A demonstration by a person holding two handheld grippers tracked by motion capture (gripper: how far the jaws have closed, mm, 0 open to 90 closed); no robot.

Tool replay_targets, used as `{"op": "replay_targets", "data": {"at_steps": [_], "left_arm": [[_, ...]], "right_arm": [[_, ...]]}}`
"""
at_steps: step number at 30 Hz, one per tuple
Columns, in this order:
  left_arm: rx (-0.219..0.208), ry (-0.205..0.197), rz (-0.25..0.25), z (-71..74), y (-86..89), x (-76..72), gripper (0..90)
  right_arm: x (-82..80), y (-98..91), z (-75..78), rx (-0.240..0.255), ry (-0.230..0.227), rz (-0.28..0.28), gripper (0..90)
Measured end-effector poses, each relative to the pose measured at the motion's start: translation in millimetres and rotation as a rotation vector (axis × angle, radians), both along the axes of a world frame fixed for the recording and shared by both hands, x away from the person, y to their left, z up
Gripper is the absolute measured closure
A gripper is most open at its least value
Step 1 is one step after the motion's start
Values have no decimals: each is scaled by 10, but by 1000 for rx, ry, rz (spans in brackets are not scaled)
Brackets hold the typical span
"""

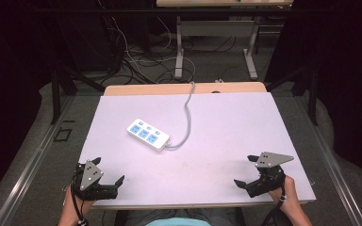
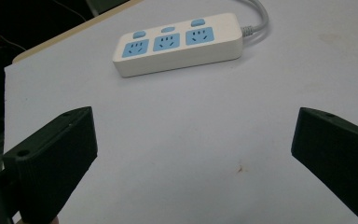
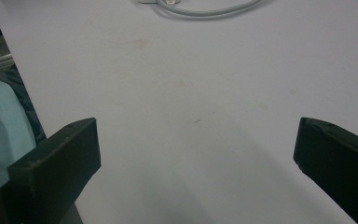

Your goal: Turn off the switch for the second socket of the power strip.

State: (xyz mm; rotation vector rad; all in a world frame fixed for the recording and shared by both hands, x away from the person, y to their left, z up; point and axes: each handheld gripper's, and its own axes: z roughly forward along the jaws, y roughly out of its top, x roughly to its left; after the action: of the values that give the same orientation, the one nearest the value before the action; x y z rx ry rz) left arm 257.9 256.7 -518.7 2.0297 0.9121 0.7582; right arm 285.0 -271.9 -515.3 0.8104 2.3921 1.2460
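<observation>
Left hand-held gripper [image 1: 109, 171] and right hand-held gripper [image 1: 246, 170] both gape, holding nothing. Power strip [image 1: 148, 134] sits ahead; I'd approach square across its short sides.

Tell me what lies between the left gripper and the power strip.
Nothing: the stretch from the left gripper to the power strip is bare white table, as the left gripper view shows. The jaws stand open.

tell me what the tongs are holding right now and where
Nothing: left tongs and right tongs are open and empty, apart from the white three-socket plastic power strip.
</observation>
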Motion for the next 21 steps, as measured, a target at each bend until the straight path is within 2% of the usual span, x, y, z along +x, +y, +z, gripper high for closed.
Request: {"op": "replay_targets", "data": {"at_steps": [4, 5, 6, 9, 11, 15, 21], "left_arm": [[12, -1, 0, 0, -4, 11, 2], [4, 12, 1, 0, -10, 7, 2], [7, 3, 2, -2, -10, 11, 2], [8, 19, -1, 10, -12, 17, 2], [13, 12, 0, 19, -15, 22, 2], [14, 14, 0, 21, -30, 44, 2], [-8, 23, 2, 58, -54, 86, 2]], "right_arm": [[4, -4, 0, -4, -2, 1, 1], [4, -4, 0, -4, -2, 1, 1], [4, -4, 0, -6, -3, 0, 1], [7, -6, 1, -9, 3, 9, 1], [14, -9, 4, -22, 13, 16, 1], [23, -13, -1, -18, 13, 17, 1], [23, -9, -8, -11, 4, 16, 2]]}}
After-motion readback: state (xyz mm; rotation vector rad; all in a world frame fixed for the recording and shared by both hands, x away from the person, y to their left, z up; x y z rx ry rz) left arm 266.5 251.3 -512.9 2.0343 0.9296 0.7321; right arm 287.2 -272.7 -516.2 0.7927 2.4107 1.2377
